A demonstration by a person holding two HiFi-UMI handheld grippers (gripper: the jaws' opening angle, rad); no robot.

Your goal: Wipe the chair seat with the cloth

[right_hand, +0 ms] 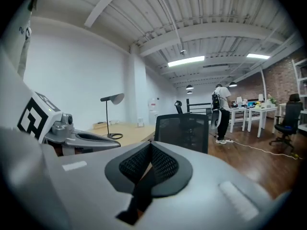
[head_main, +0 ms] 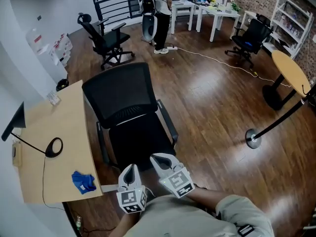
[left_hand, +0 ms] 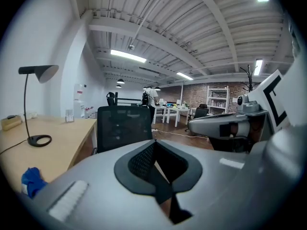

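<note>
On the worktop (head_main: 59, 132) corner, the blue cloth (head_main: 83, 181) lies apart from left claw (head_main: 130, 171) and right claw (head_main: 160, 158), both closed empty near the chair seat (head_main: 140, 144).

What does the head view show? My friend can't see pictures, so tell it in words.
A black office chair stands just beyond the shut, empty left gripper and right gripper. At the picture's left, a blue cloth lies on a wooden desk near a black lamp.

An open office: swivel chairs (head_main: 118, 95), a wooden desk (head_main: 61, 127), white tables (head_main: 219, 15), shelving (head_main: 292, 19).
</note>
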